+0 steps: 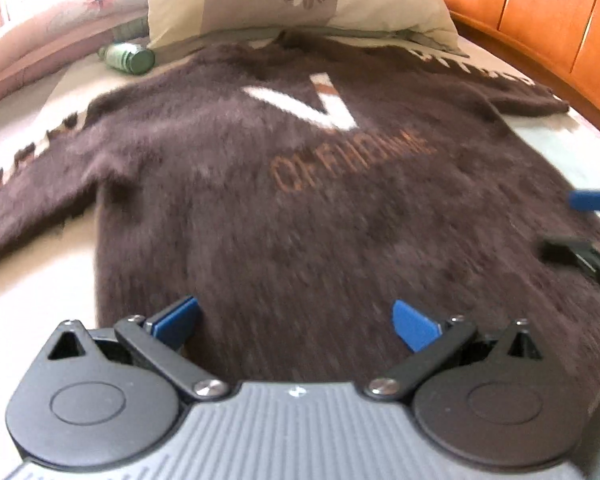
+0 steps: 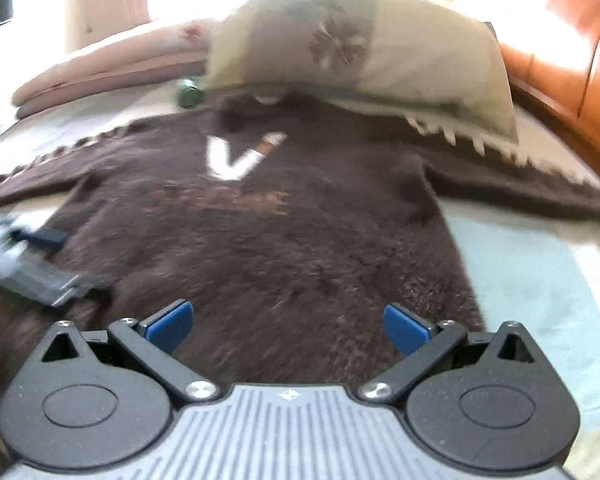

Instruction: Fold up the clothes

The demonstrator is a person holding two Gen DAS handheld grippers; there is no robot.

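A fuzzy dark brown sweater (image 1: 300,208) lies flat on the bed, sleeves spread to both sides, with a white V mark and orange lettering on it. My left gripper (image 1: 296,322) hovers over its lower hem, open, with nothing between the blue pads. In the right wrist view the same sweater (image 2: 280,248) fills the middle, and my right gripper (image 2: 288,326) is open above its hem too. The right gripper's blue fingertip (image 1: 594,200) shows at the right edge of the left wrist view. The left gripper's tip (image 2: 44,240) shows blurred at the left of the right wrist view.
A flowered pillow (image 1: 300,0) rests on the sweater's collar end. A green bottle (image 1: 130,58) lies beside it on the pale sheet (image 1: 28,280). An orange wooden headboard (image 1: 540,12) runs along the right. A pink folded blanket (image 2: 112,64) sits at the far left.
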